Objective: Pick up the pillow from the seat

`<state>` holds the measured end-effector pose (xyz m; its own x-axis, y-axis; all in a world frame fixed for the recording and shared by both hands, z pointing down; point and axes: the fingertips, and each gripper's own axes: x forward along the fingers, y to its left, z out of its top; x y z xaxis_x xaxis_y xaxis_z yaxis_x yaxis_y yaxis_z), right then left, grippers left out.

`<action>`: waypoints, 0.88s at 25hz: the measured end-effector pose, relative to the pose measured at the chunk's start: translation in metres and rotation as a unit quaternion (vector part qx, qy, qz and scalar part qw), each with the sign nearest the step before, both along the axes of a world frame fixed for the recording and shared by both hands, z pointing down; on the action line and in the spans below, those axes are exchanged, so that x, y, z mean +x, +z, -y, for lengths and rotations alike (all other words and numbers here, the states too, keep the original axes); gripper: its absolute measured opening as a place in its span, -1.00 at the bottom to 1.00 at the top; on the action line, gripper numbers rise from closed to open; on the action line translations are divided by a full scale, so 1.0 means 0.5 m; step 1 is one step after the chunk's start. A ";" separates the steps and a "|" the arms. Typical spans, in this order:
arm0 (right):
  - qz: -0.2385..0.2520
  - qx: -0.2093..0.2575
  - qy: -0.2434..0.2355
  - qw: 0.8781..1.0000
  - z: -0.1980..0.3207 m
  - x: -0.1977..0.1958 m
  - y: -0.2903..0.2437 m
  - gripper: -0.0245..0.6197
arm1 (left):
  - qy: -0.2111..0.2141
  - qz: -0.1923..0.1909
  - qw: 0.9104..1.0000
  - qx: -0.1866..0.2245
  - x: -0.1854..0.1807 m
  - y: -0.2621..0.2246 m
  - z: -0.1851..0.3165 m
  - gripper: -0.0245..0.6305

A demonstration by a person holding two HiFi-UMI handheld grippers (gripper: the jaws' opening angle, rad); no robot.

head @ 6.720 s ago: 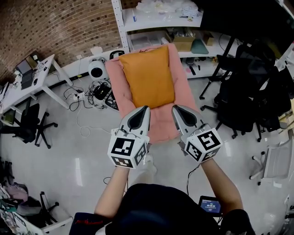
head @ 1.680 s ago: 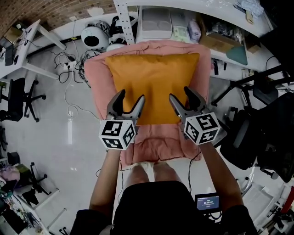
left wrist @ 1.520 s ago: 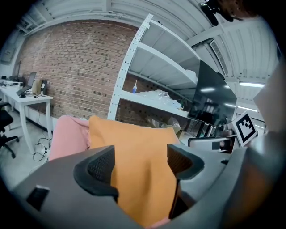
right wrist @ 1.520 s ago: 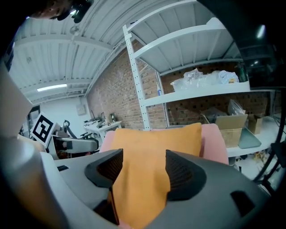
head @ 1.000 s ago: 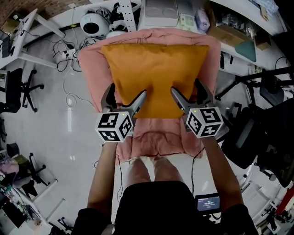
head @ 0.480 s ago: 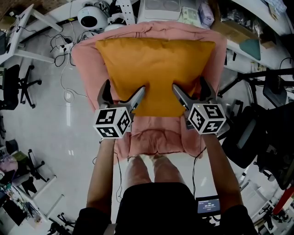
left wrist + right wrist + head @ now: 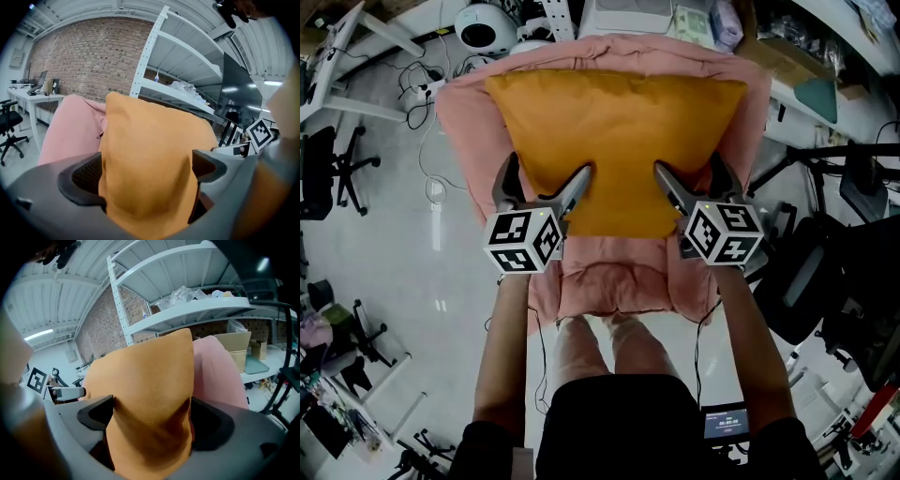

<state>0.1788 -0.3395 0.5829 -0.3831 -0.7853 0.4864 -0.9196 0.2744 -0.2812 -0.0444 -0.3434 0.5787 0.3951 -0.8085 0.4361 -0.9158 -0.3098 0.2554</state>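
Note:
An orange pillow (image 7: pixel 614 141) lies flat on the seat, which is draped in a pink cover (image 7: pixel 609 281). My left gripper (image 7: pixel 546 174) straddles the pillow's near left corner and my right gripper (image 7: pixel 690 170) the near right corner. In the left gripper view the orange pillow (image 7: pixel 150 140) fills most of the gap between the wide jaws of the left gripper (image 7: pixel 147 173), and the left pad's mesh shows bare. In the right gripper view the pillow (image 7: pixel 145 376) bulges between the spread jaws of the right gripper (image 7: pixel 150 420). Both stand open around the fabric.
White shelving (image 7: pixel 628 14) with boxes stands right behind the seat. A round white device (image 7: pixel 486 26) and cables lie on the floor at the back left. Black office chairs (image 7: pixel 825 272) crowd the right side, another (image 7: pixel 323 173) stands left. The person's legs (image 7: pixel 609 347) touch the seat's front.
Both grippers have pushed forward over the pillow's near corners and their jaws have spread a little wider. The pillow has stayed on the seat.

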 end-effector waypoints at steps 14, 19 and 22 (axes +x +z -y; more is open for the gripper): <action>-0.013 -0.009 -0.004 1.000 0.040 0.007 0.025 0.60 | 0.006 0.019 1.000 -0.010 0.000 0.034 0.041 0.87; -0.019 -0.011 -0.010 1.000 0.051 0.004 0.030 0.61 | -0.004 0.030 0.999 -0.010 -0.007 0.041 0.054 0.87; -0.018 -0.012 -0.014 1.000 0.057 0.003 0.033 0.64 | -0.005 0.034 0.999 -0.011 -0.010 0.043 0.059 0.88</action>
<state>0.1801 -0.3682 0.5994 -0.3876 -0.7620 0.5188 -0.9209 0.2946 -0.2553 -0.0496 -0.3731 0.6003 0.3550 -0.8030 0.4787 -0.9347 -0.2948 0.1985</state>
